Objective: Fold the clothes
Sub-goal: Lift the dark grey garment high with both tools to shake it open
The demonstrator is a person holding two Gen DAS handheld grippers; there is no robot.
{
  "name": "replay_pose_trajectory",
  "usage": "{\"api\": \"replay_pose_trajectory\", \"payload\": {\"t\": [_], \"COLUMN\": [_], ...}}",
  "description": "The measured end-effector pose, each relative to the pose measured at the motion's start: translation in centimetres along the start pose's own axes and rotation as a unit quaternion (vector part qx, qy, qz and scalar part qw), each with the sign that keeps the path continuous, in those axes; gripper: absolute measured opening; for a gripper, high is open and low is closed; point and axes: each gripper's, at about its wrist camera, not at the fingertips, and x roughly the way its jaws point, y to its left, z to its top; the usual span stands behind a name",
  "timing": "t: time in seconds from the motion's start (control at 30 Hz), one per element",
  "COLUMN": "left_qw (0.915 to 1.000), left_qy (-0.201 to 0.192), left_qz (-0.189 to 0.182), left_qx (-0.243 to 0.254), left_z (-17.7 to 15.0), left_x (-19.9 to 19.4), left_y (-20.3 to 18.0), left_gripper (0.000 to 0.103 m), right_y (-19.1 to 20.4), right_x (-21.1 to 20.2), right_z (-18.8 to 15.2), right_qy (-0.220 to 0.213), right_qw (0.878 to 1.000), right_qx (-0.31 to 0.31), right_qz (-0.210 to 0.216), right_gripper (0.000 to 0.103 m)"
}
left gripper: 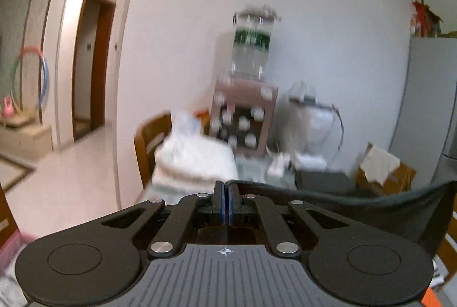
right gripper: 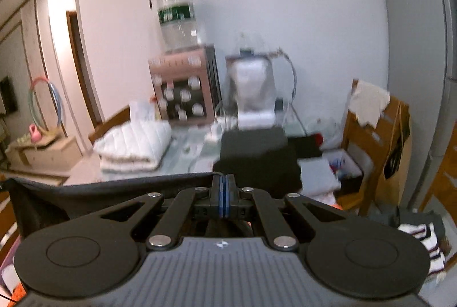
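The left hand-held gripper (left gripper: 227, 190) and the right hand-held gripper (right gripper: 223, 182) each pinch the dark garment's (left gripper: 371, 207) top edge, stretched between them above the tabletop (right gripper: 194, 150).

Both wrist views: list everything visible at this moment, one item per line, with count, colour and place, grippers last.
dark garment: one, dark grey, its edge stretched between the two grippers
folded quilt: one, white, on the table at left
folded dark clothes: a stack, black, mid-table
table: one, pale glass top, ahead
water dispenser: one, brownish cabinet with a clear bottle on top, against the wall
white appliance: one, right of the dispenser
wooden chair: one, brown, behind the quilt
cardboard box: one, brown, at right
hoop: one, multicoloured, far left
striped cloth: one, white with dark stripes, lower right
left gripper: black, shut on the dark garment
right gripper: black, shut on the dark garment
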Motion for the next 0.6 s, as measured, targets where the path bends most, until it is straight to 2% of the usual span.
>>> {"api": "replay_pose_trajectory", "payload": {"t": [0.1, 0.3, 0.4, 0.6], "left_qw": [1.0000, 0.9995, 0.9994, 0.9931], "left_qy": [-0.003, 0.015, -0.008, -0.090], "left_qz": [-0.004, -0.009, -0.015, -0.033], "left_qx": [0.002, 0.025, 0.031, 0.067], "left_z": [1.2, 2.1, 4.7, 11.5], "left_x": [0.6, 4.2, 5.8, 5.8], "left_y": [-0.6, -1.5, -1.9, -4.0], "left_gripper": [0.005, 0.005, 0.005, 0.005], "right_y": [0.4, 0.8, 1.1, 1.5], "right_x": [-0.5, 3.1, 4.6, 4.0], "right_z": [1.3, 3.1, 5.1, 10.9], "right_qy": [-0.020, -0.004, -0.020, -0.101], "right_qw": [1.000, 1.000, 0.999, 0.992], "right_qx": [-0.001, -0.025, -0.042, -0.070], "right_qz": [0.001, 0.011, 0.011, -0.002], "right_gripper": [0.002, 0.002, 0.002, 0.002]}}
